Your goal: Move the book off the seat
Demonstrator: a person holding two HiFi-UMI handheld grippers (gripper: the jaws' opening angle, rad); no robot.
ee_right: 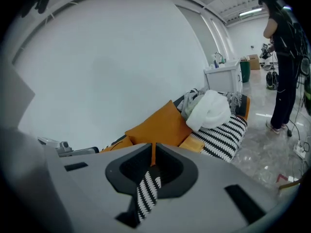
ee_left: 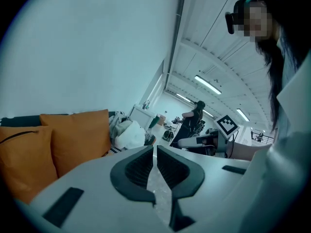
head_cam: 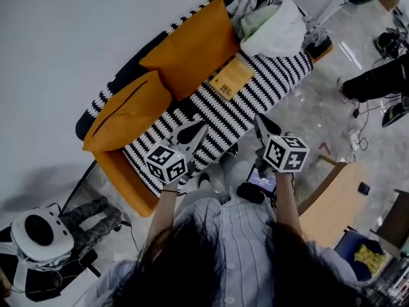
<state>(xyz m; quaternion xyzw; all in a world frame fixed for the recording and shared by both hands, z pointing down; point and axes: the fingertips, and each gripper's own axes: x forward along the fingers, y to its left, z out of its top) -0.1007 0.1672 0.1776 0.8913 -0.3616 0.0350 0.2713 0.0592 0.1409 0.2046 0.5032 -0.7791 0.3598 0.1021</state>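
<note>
Over the near edge of the black-and-white zigzag-striped sofa seat point(head_cam: 276, 75), the left gripper point(head_cam: 187, 133) hangs with its jaws pressed together and nothing between them. In the left gripper view its two dark ribbed pads point(ee_left: 139, 166) meet along a thin seam. Just beside it, the right gripper point(head_cam: 261, 124) hovers over the same front edge, likewise closed tight and empty; in the right gripper view only striped fabric shows through the slit below its jaws. Further back on the seat lies the flat tan-yellow book point(head_cam: 232, 78), just in front of the larger orange square cushion point(head_cam: 192, 47). A second orange cushion point(head_cam: 128, 110) leans toward one end, and a heap of white and pale-green clothes point(head_cam: 268, 21) fills the other. Both grippers are well apart from the book, which lies untouched.
</note>
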